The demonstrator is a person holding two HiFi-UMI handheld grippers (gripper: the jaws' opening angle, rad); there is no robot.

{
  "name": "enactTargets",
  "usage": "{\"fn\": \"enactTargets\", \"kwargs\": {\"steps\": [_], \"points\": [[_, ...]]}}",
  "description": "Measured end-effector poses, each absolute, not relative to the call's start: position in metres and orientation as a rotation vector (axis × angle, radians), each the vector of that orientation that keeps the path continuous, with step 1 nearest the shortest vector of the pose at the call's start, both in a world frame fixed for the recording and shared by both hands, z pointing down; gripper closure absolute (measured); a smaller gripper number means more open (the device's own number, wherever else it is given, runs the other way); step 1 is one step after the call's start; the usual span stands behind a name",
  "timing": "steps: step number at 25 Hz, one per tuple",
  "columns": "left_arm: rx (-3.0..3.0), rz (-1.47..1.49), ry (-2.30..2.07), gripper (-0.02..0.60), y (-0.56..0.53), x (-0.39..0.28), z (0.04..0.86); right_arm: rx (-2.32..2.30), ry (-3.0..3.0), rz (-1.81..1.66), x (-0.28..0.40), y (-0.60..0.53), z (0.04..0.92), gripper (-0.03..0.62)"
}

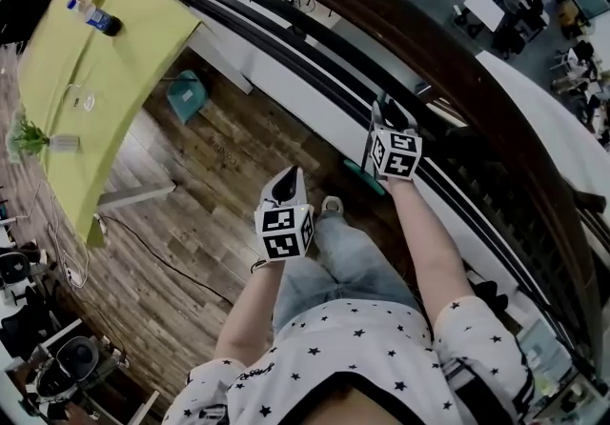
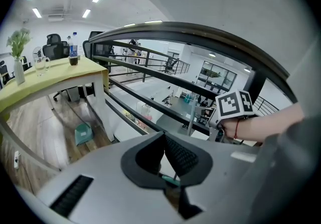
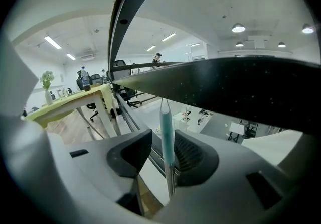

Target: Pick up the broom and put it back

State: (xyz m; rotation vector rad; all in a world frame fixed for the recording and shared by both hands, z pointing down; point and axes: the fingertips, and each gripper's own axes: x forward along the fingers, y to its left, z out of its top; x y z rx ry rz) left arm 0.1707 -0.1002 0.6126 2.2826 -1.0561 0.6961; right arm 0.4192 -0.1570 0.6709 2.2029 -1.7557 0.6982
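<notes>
- Broom handle [image 3: 166, 132], with a teal grip over a thin metal shaft, stood upright between the jaws of your right gripper [image 3: 163, 154].
- Those jaws were apart and not clamped on it. The handle sat well clear of the pad on that view's left and just beside the ribbed pad on its right. I could not tell whether it touched that pad.
- The dark handrail [image 3: 241, 87] crossed just above and beyond the handle, and you held the right gripper up against the railing.
- In the head view, a teal part of the broom [image 1: 362, 177] showed low at the foot of the railing, below your right gripper.
- Your left gripper [image 2: 163, 153] had its jaws apart with nothing between them, and it hung near your knee, apart from the broom.
- A teal dustpan [image 1: 186, 94] lay on the wooden floor [image 1: 210, 213], well away beside the table [image 1: 105, 70].
</notes>
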Motion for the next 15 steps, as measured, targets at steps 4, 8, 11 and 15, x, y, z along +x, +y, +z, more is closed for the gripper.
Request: {"fn": "enactTargets", "kwargs": {"steps": [4, 8, 11, 15], "points": [[2.270, 0.707, -1.058, 0.571, -0.105, 0.169, 0.617, 2.187, -1.735, 0.690, 0.424, -0.166, 0.680, 0.457], [2.258, 0.721, -1.054, 0.571, -0.107, 0.168, 0.621, 2.175, -1.720, 0.682, 0.428, -0.174, 0.685, 0.456], [2.255, 0.723, -1.053, 0.571, -0.108, 0.169, 0.621, 2.172, -1.707, 0.680, 0.431, -0.176, 0.686, 0.457], [2.257, 0.724, -1.050, 0.571, -0.107, 0.170, 0.622, 2.165, -1.700, 0.676, 0.432, -0.175, 0.692, 0.465]]}}
